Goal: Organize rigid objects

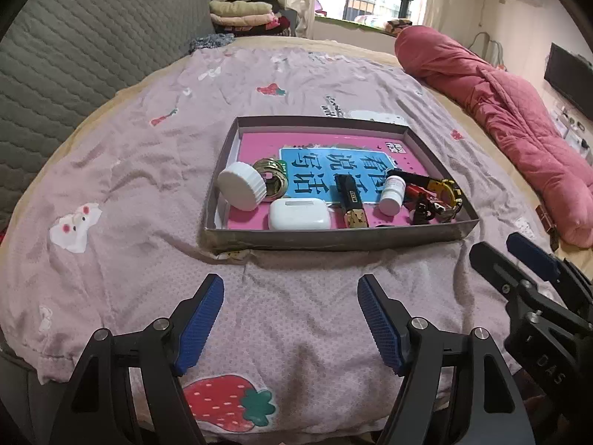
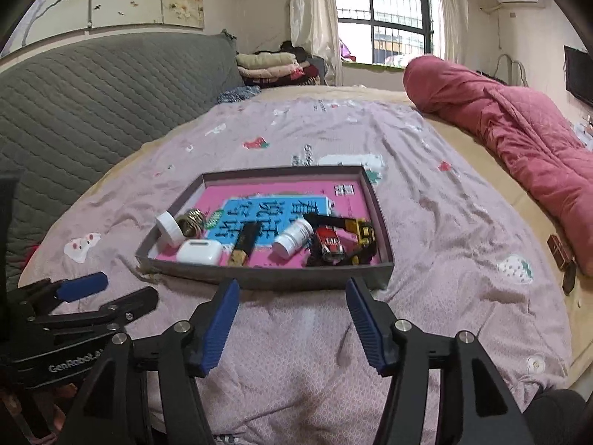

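A shallow cardboard box (image 1: 333,239) (image 2: 267,278) with a pink and blue book on its floor lies on the bed. Inside it are a white jar lid (image 1: 241,190) (image 2: 169,228), a gold tape ring (image 1: 272,178), a white earbud case (image 1: 299,214) (image 2: 199,251), a black and gold lighter (image 1: 351,200) (image 2: 244,243), a small white bottle (image 1: 393,193) (image 2: 292,241), a red toy car (image 2: 329,245) and a yellow watch (image 1: 446,194). My left gripper (image 1: 291,283) (image 2: 122,289) stands open and empty, short of the box's near wall. My right gripper (image 2: 292,285) (image 1: 500,246) is open and empty too.
A mauve sheet (image 1: 129,185) with strawberry prints covers the bed. A rolled pink quilt (image 1: 500,111) (image 2: 519,141) lies along the right side. Grey quilted headboard (image 1: 74,55) at left. Small brown boxes (image 2: 561,256) sit by the quilt.
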Motion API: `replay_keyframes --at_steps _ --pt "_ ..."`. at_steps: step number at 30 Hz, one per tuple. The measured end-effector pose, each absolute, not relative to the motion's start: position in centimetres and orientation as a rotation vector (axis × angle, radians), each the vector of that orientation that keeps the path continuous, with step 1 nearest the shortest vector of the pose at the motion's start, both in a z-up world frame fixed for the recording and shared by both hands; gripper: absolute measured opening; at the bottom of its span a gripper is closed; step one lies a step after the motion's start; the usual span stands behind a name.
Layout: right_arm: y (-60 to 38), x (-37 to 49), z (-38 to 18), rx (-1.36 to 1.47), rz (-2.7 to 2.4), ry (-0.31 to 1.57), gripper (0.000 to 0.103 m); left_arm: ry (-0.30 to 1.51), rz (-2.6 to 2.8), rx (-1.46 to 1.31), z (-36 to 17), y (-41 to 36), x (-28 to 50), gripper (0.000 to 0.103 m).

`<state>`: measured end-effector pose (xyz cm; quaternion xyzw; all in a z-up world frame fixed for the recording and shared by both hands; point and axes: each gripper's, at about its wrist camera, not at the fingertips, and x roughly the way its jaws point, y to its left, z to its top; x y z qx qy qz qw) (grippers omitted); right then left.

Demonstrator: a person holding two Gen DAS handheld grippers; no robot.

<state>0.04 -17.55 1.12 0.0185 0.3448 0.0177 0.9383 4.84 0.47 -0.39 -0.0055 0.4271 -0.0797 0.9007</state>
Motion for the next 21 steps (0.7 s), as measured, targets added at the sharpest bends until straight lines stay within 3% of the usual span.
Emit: replay_keyframes --at_steps 21 --pt "-18.0 1.1 -3.0 0.029 0.040 0.791 0.060 0.938 -0.141 0.009 -3.7 -0.5 5.7 0.076"
